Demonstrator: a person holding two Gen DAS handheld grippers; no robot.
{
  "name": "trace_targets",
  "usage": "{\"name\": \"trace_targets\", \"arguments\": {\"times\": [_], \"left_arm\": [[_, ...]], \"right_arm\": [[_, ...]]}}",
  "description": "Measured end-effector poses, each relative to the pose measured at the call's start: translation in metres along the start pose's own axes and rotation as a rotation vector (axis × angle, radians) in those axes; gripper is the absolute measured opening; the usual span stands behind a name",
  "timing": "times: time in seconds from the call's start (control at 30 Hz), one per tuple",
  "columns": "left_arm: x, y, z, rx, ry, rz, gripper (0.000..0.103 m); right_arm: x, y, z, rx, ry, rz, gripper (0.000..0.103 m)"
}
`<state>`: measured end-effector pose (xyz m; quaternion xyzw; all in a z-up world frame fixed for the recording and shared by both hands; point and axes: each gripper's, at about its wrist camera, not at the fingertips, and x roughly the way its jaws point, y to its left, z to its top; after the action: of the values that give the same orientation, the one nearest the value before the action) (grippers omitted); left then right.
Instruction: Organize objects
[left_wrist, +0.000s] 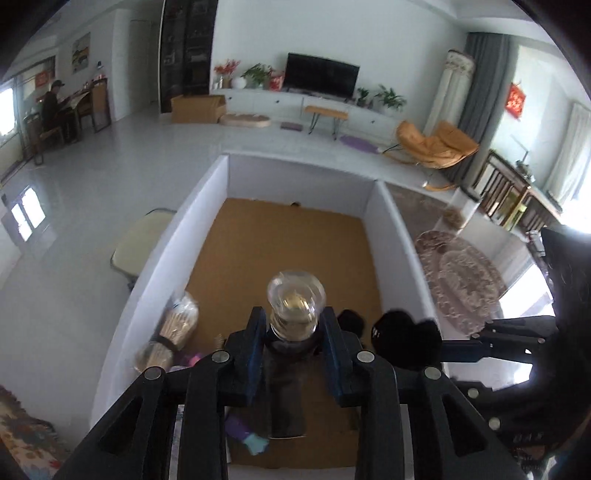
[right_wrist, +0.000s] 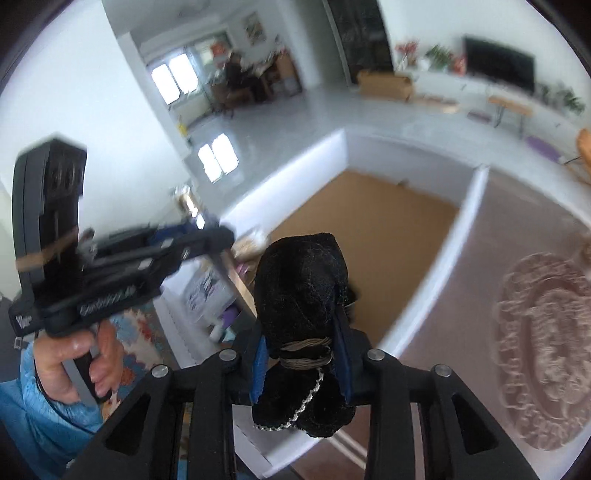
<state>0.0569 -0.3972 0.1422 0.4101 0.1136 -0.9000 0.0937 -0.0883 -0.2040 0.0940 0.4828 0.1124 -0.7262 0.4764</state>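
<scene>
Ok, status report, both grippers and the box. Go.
Left gripper shut on glass bottle. Right gripper shut on black pouch. Both above white box; floor ahead bare, bagged bundles at left wall.

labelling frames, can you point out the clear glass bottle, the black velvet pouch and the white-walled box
clear glass bottle (left_wrist: 296, 308): left wrist view, its rounded base
black velvet pouch (right_wrist: 303, 280): right wrist view, its bulging body
white-walled box (left_wrist: 295, 181): left wrist view, its far wall

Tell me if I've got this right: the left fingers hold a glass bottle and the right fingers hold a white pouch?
Not quite. The pouch between the right fingers is black, as the right wrist view shows. The left fingers do hold the glass bottle.
</scene>
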Motion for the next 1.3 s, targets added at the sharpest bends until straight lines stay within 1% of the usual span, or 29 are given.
{"name": "trace_targets", "arguments": {"times": [0.03,0.07,0.1,0.13,0.17,0.2,0.23,0.27,0.3,0.33,0.4,0.5,0.67,0.8,0.87,0.9,0.97,1.0,1.03,1.07,1.13,1.17,1.2,1.3], "left_arm": [[0.012,0.001,-0.001,0.000,0.019,0.021,0.040],[0.021,-0.002,-0.005,0.002,0.034,0.042,0.046],[0.026,-0.001,-0.007,0.003,0.037,0.070,0.062],[0.026,-0.004,-0.010,0.004,0.029,0.087,0.077],[0.025,-0.006,-0.009,0.007,0.016,0.099,0.083],[0.020,-0.013,-0.008,0.012,-0.007,0.109,0.088],[0.017,-0.017,-0.006,0.017,-0.026,0.116,0.089],[0.012,-0.023,-0.006,0.028,-0.049,0.132,0.090],[0.010,-0.028,-0.004,0.037,-0.060,0.147,0.091],[0.007,-0.035,0.000,0.046,-0.070,0.161,0.092],[-0.002,-0.048,0.000,0.053,-0.088,0.175,0.093],[-0.011,-0.058,0.001,0.040,-0.089,0.138,0.101],[-0.021,-0.064,0.018,0.031,-0.117,0.135,0.101],[-0.034,-0.062,0.033,0.019,-0.138,0.156,0.101],[-0.039,-0.062,0.035,-0.001,-0.150,0.185,0.101],[-0.039,-0.063,0.033,-0.021,-0.159,0.209,0.101],[-0.036,-0.064,0.025,-0.053,-0.151,0.268,0.101],[-0.033,-0.067,0.020,-0.074,-0.139,0.323,0.101],[-0.032,-0.069,0.017,-0.079,-0.127,0.358,0.101],[-0.030,-0.073,0.012,-0.075,-0.098,0.420,0.101],[-0.027,-0.077,0.004,-0.064,-0.060,0.466,0.101],[-0.026,-0.079,0.000,-0.071,-0.046,0.471,0.101],[-0.028,-0.079,-0.004,-0.091,-0.037,0.452,0.101],[-0.032,-0.072,-0.010,-0.170,-0.004,0.370,0.101]], "right_arm": [[0.014,-0.001,0.001,0.006,0.032,0.000,0.046],[0.024,-0.003,0.002,0.010,0.045,-0.011,0.052],[0.028,-0.006,0.003,0.013,0.044,-0.020,0.055],[0.027,-0.009,0.003,0.018,0.038,-0.023,0.055],[0.022,-0.013,0.004,0.027,0.025,-0.021,0.055],[0.017,-0.016,0.004,0.031,0.011,-0.024,0.060],[0.010,-0.020,0.003,0.034,-0.007,-0.036,0.065],[0.001,-0.023,0.004,0.034,-0.030,-0.057,0.077],[-0.008,-0.026,0.004,0.034,-0.055,-0.082,0.085],[-0.016,-0.028,0.004,0.034,-0.076,-0.100,0.087],[-0.028,-0.034,0.004,0.041,-0.096,-0.117,0.087],[-0.035,-0.037,0.005,0.053,-0.107,-0.130,0.087],[-0.047,-0.042,0.005,0.067,-0.112,-0.136,0.087],[-0.057,-0.042,0.000,0.069,-0.128,-0.133,0.087],[-0.059,-0.042,0.000,0.068,-0.131,-0.133,0.087],[-0.059,-0.041,0.000,0.065,-0.131,-0.131,0.087],[-0.060,-0.039,-0.001,0.054,-0.131,-0.128,0.088],[-0.061,-0.038,-0.002,0.048,-0.129,-0.127,0.087],[-0.060,-0.038,-0.003,0.043,-0.126,-0.128,0.087],[-0.061,-0.038,-0.003,0.040,-0.122,-0.130,0.088],[-0.060,-0.039,-0.004,0.033,-0.108,-0.148,0.088],[-0.059,-0.040,-0.004,0.028,-0.100,-0.157,0.088],[-0.059,-0.040,-0.004,0.023,-0.092,-0.167,0.088],[-0.059,-0.040,-0.001,0.009,-0.074,-0.198,0.088]]}}
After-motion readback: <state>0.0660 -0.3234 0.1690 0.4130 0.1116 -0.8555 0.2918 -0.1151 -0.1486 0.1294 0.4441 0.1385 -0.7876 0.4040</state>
